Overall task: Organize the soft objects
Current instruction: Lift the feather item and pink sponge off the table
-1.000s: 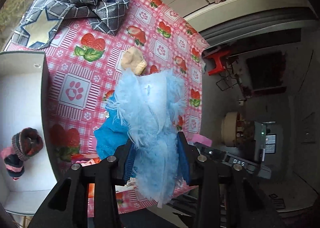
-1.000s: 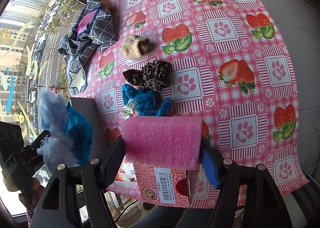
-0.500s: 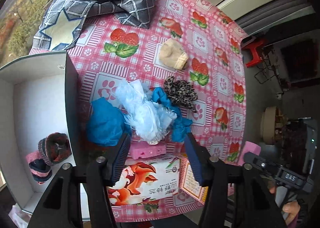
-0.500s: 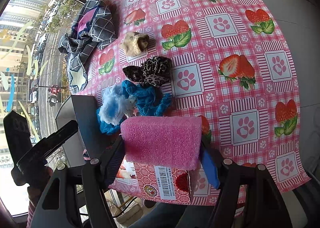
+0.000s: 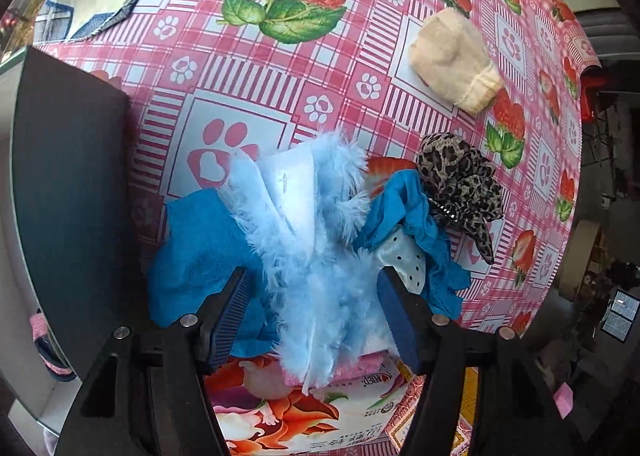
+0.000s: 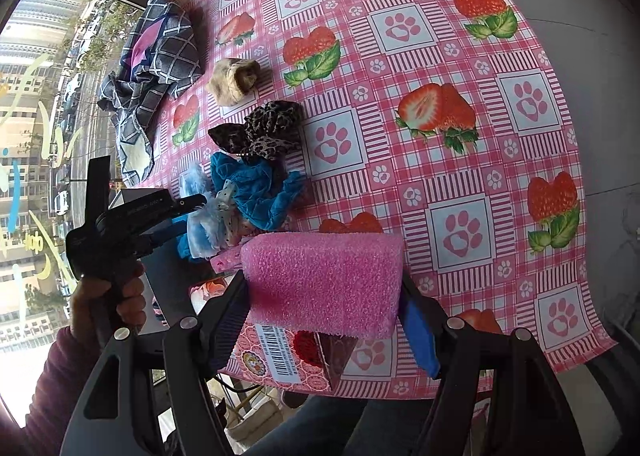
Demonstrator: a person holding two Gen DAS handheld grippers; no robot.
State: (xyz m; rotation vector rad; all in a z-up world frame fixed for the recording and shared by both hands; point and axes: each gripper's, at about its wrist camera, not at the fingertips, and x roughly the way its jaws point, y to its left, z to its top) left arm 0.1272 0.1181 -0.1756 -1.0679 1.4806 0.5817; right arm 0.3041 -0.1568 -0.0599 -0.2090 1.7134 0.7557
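My left gripper [image 5: 316, 300] is open, its jaws on either side of a fluffy light blue item [image 5: 312, 224] that lies on the pink tablecloth [image 5: 256, 80] among dark blue cloths [image 5: 200, 252]. A leopard-print scrunchie [image 5: 460, 180] and a cream mitten [image 5: 452, 56] lie beyond. My right gripper [image 6: 324, 316] is shut on a pink foam block [image 6: 324, 280], held above the table's near edge. In the right wrist view the left gripper [image 6: 188, 208] reaches into the blue pile [image 6: 252, 192].
A dark-walled white box [image 5: 68, 192] stands at the left, with a striped sock [image 5: 44, 340] inside. A printed tissue box [image 5: 296, 412] lies below the pile. A checked grey garment [image 6: 160, 56] lies at the far edge by the window.
The left gripper let go of the fluffy blue item on the table pile, then came down close around it, jaws open. The right gripper kept the foam block nearly still.
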